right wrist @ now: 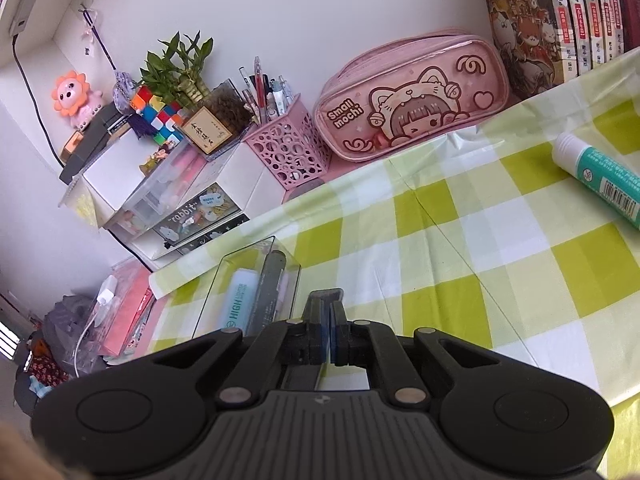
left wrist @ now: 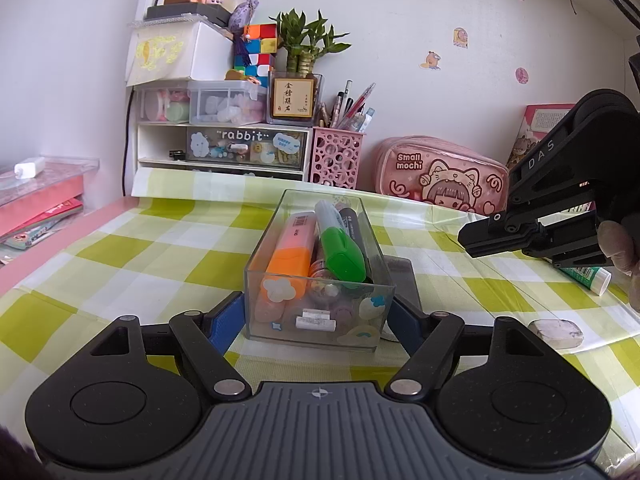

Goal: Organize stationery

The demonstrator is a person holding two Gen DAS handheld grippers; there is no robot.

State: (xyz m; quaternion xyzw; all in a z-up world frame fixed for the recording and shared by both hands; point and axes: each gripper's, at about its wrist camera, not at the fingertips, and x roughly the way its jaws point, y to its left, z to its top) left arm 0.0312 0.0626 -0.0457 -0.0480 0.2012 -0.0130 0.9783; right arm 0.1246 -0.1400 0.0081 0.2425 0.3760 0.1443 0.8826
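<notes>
A clear plastic box point(left wrist: 320, 193) stands on the green checked cloth, and my left gripper point(left wrist: 316, 322) is shut on it, its blue pads point(left wrist: 228, 320) pressing both side walls. Inside lie an orange highlighter point(left wrist: 290, 256), a green highlighter point(left wrist: 342, 254), a black marker point(left wrist: 356, 228) and small items. My right gripper point(right wrist: 330, 314) is shut with nothing between its fingers; it hovers to the right of the box point(right wrist: 248, 249), also showing in the left wrist view point(left wrist: 476, 240). A teal glue stick point(right wrist: 600, 178) point(left wrist: 588, 278) and a white eraser point(left wrist: 556, 330) lie loose on the cloth.
Along the wall stand a pink pencil case point(left wrist: 440, 176), a pink pen holder point(left wrist: 336, 156) full of pens, and white drawers point(left wrist: 224, 148) with a plant and cube on top. Books point(right wrist: 560, 20) line the right end. Pink books point(left wrist: 36, 204) are stacked at the left.
</notes>
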